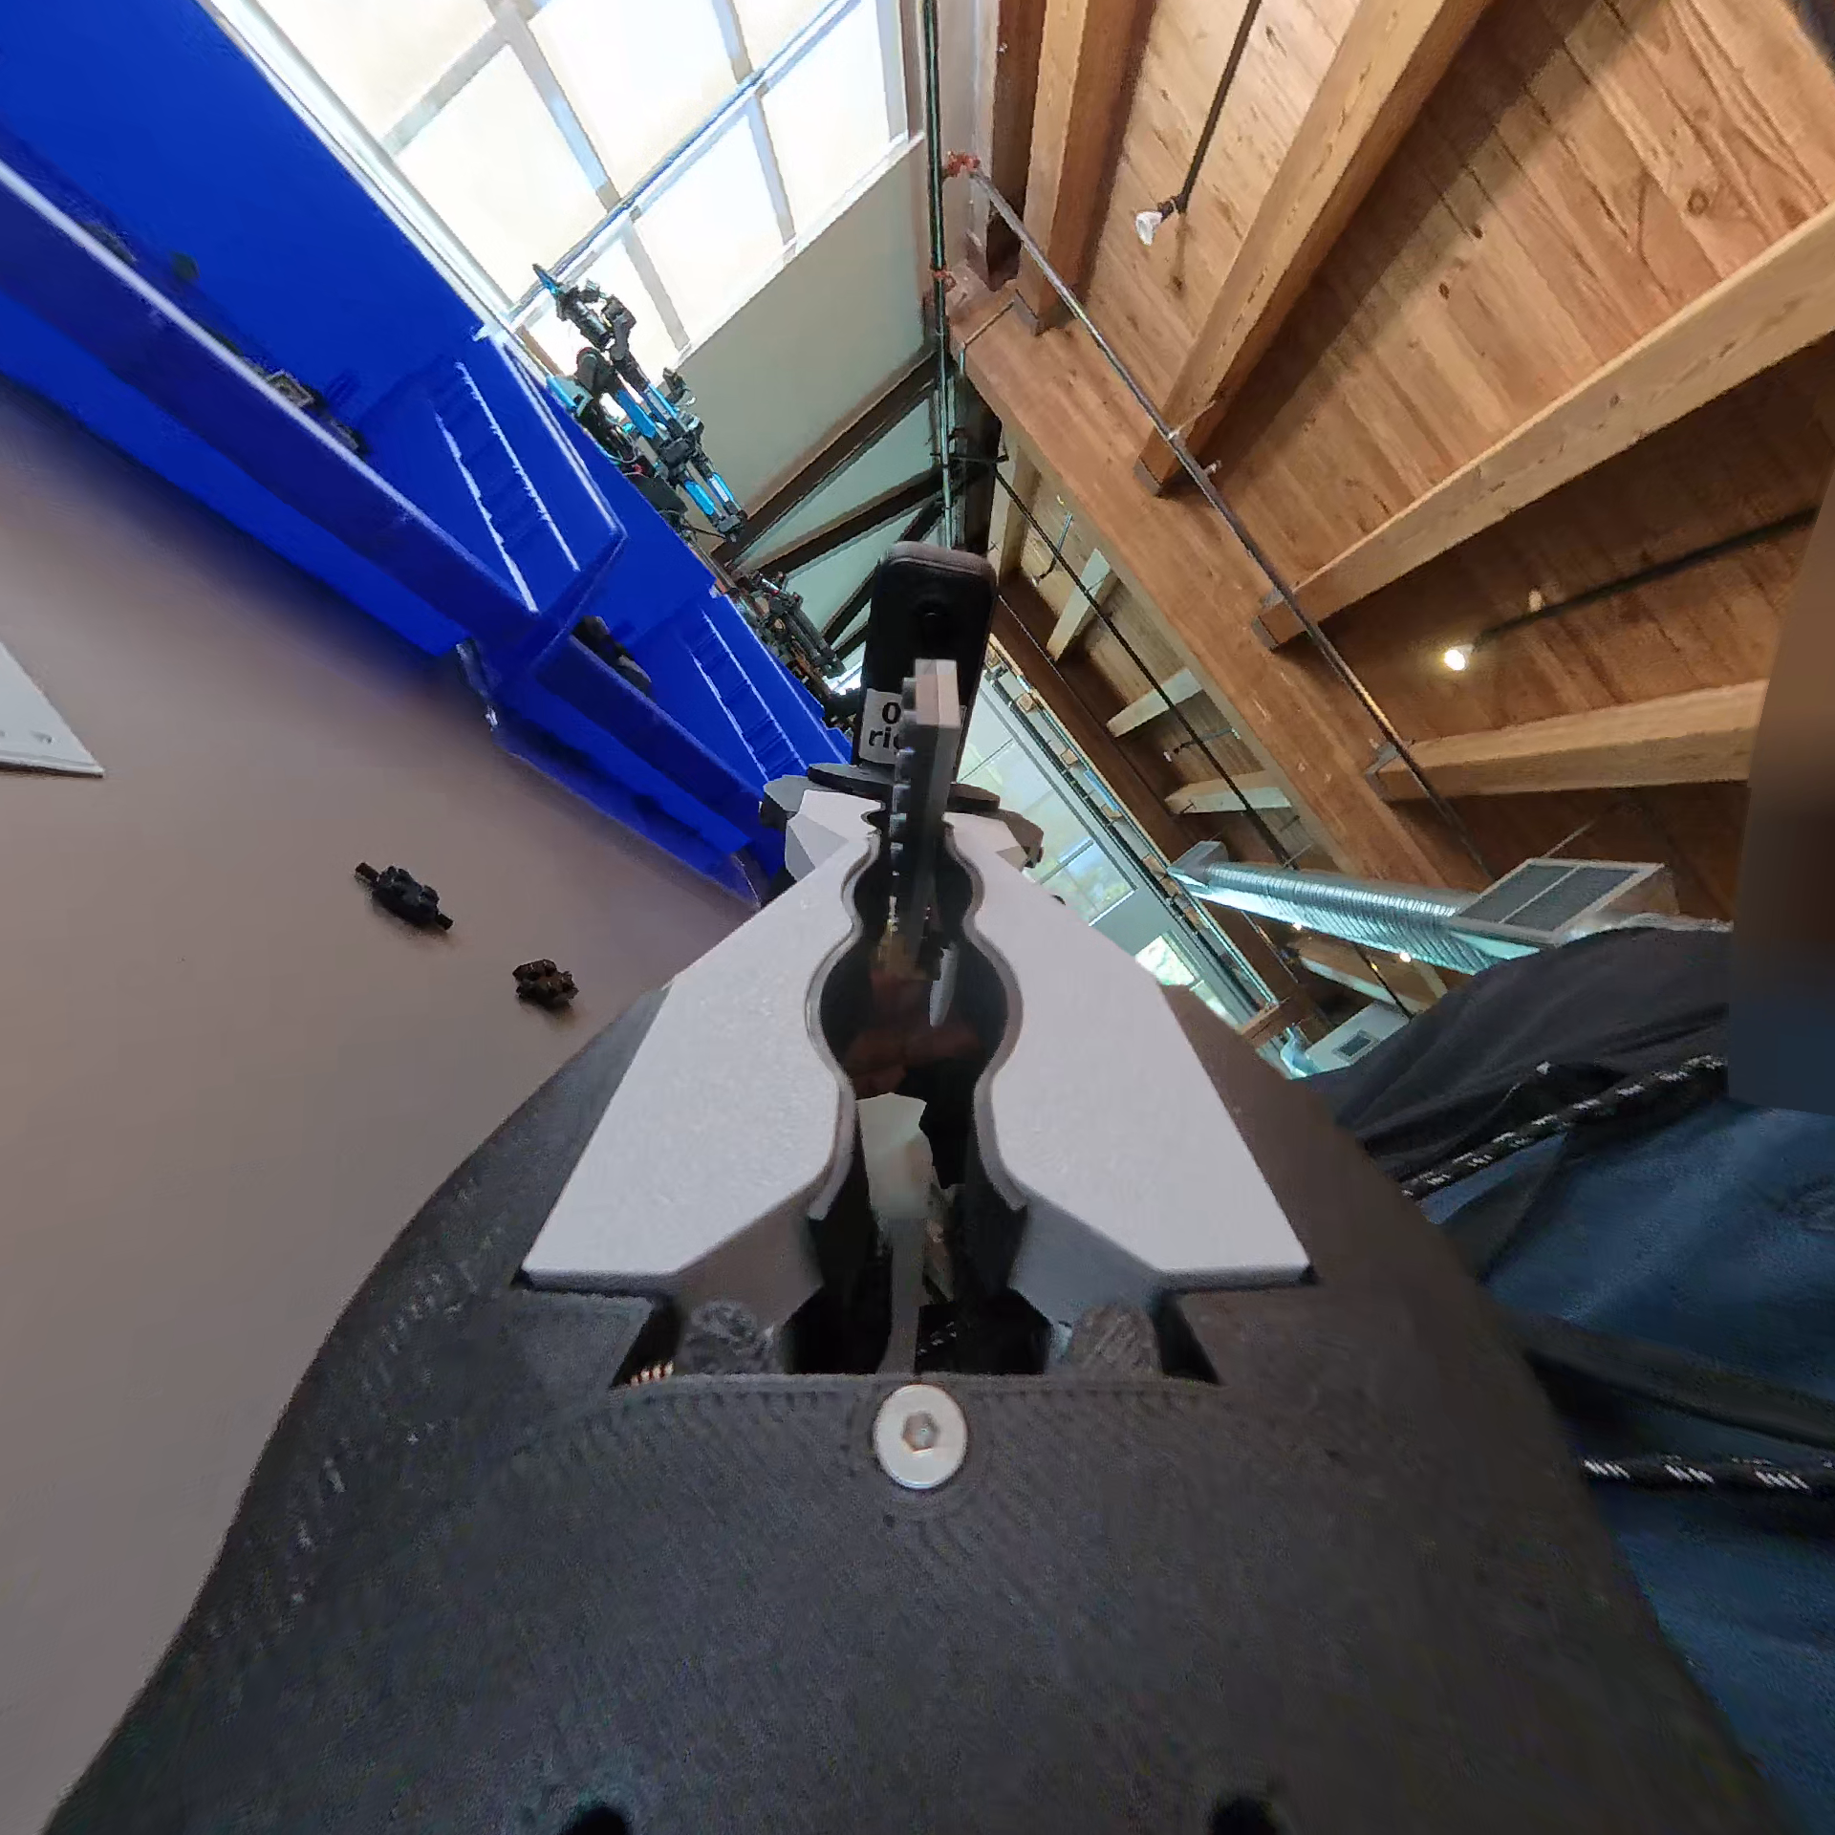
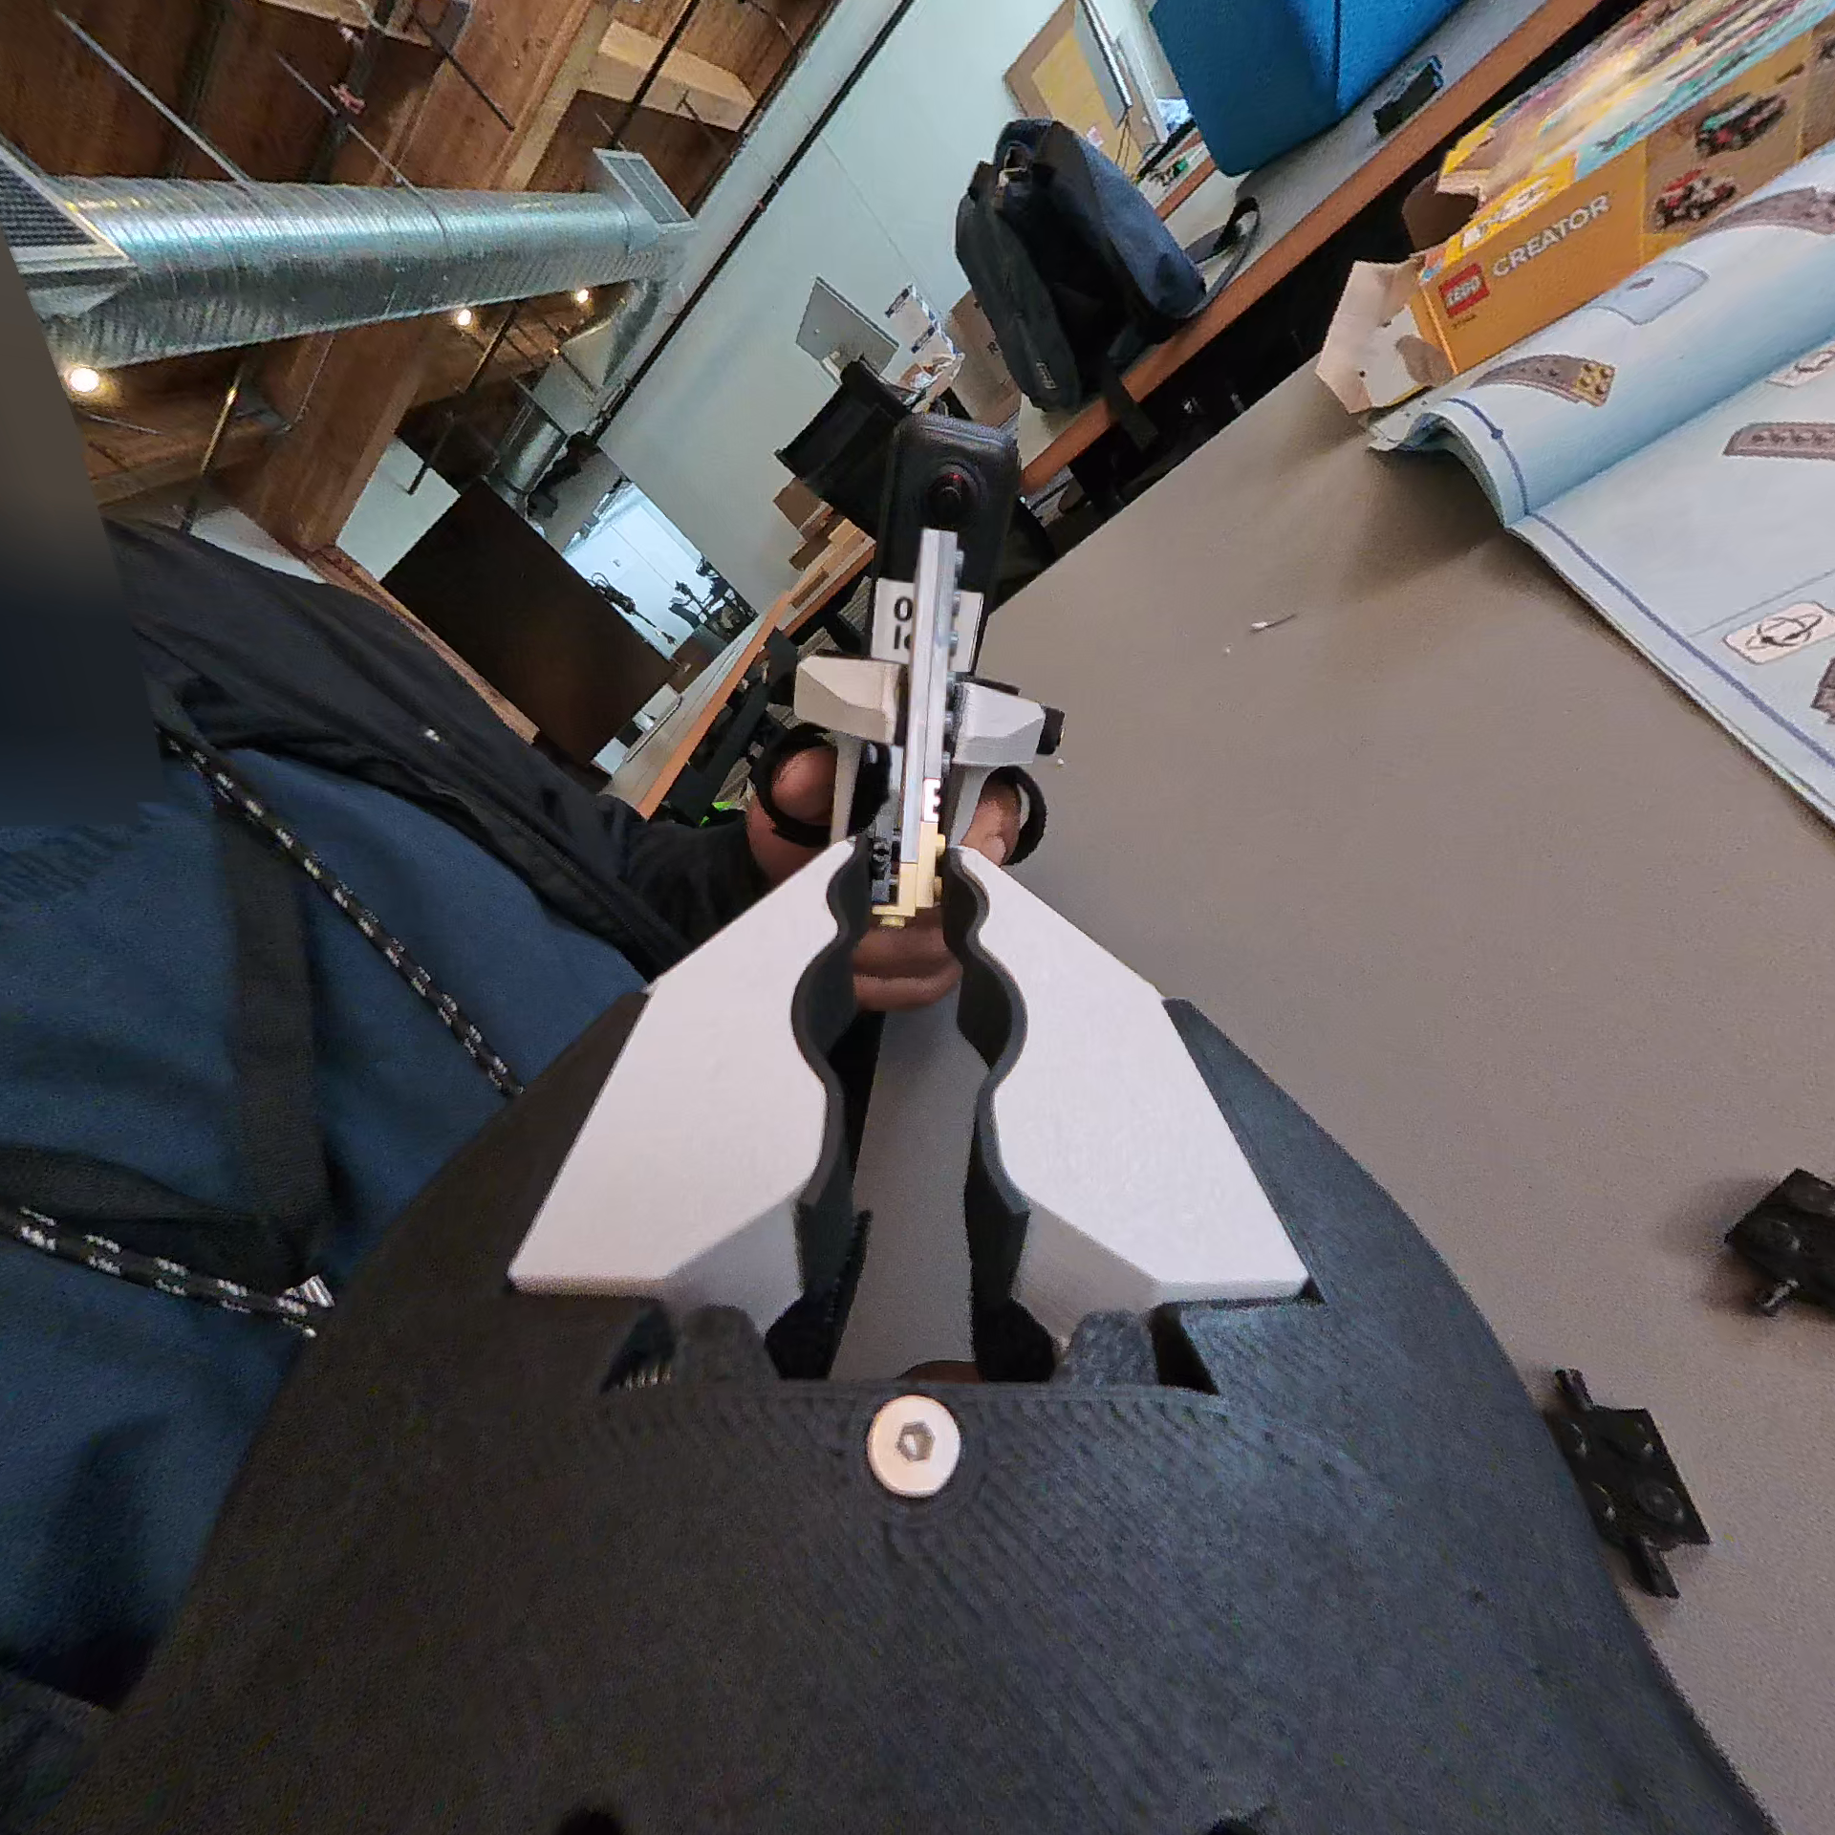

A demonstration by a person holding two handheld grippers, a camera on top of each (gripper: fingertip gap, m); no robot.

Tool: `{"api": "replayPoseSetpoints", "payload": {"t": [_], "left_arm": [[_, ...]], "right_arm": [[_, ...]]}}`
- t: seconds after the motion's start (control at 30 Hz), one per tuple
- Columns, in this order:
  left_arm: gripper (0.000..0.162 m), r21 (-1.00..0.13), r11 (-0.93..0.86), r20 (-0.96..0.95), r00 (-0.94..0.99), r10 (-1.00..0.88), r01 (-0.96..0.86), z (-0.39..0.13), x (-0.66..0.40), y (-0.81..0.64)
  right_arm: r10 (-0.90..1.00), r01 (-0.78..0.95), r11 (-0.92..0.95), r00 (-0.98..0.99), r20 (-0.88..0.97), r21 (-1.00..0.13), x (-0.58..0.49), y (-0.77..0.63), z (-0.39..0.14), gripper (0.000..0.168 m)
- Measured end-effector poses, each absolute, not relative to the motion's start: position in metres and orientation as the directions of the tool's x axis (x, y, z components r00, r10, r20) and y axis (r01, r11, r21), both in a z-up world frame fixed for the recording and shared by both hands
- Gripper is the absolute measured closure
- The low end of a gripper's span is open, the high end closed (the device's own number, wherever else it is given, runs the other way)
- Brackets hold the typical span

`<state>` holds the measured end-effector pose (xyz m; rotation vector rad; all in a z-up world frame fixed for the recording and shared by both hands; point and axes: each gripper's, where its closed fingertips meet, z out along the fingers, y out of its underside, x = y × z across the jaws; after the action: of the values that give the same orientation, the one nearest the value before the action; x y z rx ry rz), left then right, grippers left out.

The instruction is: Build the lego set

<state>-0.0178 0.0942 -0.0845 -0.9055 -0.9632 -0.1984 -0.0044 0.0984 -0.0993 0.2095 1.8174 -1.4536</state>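
Observation:
A flat grey lego assembly, seen edge-on, is held in the air between both grippers. My left gripper is shut on one end of it. The right gripper's grey fingers show just beyond, facing mine. In the right wrist view the same assembly has a tan piece at its near end. My right gripper is shut on that end. The left gripper clamps the plate a little farther up, with a hand behind it.
Loose black lego pieces lie on the table to the left and to the right. Blue bins stand at the back. An open instruction booklet and the set's box lie far right. A person's dark hoodie is close. The grippers are tip to tip, or close to it.

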Motion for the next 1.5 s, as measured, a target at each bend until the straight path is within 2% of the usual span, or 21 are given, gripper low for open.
{"api": "replayPoseSetpoints", "payload": {"t": [0.43,0.9,1.5], "left_arm": [[0.154,-0.66,0.587,0.697,0.674,0.245,0.469,-0.071,-0.008,0.098],[0.155,-0.718,0.55,0.645,0.704,0.296,0.427,-0.068,-0.005,0.101],[0.153,-0.657,0.655,0.627,0.753,0.199,0.374,-0.047,0.002,0.096]], "right_arm": [[-0.35,0.479,0.32,-0.742,-0.571,-0.818,0.004,0.101,-0.088,0.155],[-0.336,0.453,0.333,-0.763,-0.553,-0.827,0.007,0.102,-0.088,0.155],[-0.363,0.476,0.252,-0.761,-0.538,-0.843,0.013,0.099,-0.067,0.154]]}}
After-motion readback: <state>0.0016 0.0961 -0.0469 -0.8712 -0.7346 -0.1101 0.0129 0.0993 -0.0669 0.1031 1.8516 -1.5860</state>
